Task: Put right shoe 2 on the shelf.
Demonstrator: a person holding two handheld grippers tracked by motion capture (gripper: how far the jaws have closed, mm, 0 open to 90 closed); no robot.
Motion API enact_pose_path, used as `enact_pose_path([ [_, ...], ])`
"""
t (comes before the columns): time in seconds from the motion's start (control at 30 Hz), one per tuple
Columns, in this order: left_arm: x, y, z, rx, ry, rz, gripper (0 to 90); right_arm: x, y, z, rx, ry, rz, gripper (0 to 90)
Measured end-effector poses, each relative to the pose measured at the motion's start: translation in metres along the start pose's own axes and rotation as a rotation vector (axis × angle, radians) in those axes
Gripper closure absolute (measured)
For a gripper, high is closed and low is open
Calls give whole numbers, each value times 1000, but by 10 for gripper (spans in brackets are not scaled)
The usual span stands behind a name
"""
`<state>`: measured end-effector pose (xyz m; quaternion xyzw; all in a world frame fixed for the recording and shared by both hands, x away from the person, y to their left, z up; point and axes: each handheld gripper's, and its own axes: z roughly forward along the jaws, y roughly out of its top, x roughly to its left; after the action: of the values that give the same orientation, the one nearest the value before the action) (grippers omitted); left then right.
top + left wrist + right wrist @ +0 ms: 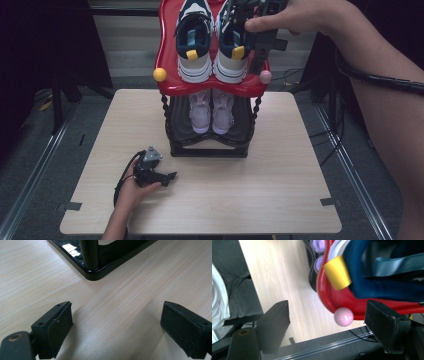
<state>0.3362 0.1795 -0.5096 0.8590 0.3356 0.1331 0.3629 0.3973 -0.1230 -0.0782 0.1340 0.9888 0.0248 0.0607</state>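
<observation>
- Resting on the pale wood-grain tabletop point(280, 170), the left gripper point(159, 176) lies in a person's hand with its jaws spread wide and nothing between them, its black rubber-faced pads point(60, 326) pointed at the glossy black base of the shoe rack point(93, 273).
- Up at the rack's red top shelf point(167, 60), the right gripper point(265, 47) hovers beside the right-hand navy-and-white sneaker point(232, 50), jaws apart and gripping nothing; the pink ball knob point(343, 316) at the shelf corner sits in the gap between them, untouched.
- That sneaker, toe away from the camera, shows a yellow heel tab point(337, 272), navy mesh upper and thick white sole; its twin point(194, 47) stands just beside it.
- Likely light and soft in the upper, stiff at the sole, it should take a grip best at the padded heel collar or across the heel counter; the mesh may crumple, and the smooth moulded shelf could let it slide.
- Below, a lilac pair point(211, 111) occupies the black lower tier.
</observation>
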Motion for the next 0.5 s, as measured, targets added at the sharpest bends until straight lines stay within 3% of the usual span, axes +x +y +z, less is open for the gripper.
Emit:
enact_pose_path([
  [0.5, 1, 0, 0, 0, -3, 4, 100, 6, -29, 12, 37, 49, 28, 214],
])
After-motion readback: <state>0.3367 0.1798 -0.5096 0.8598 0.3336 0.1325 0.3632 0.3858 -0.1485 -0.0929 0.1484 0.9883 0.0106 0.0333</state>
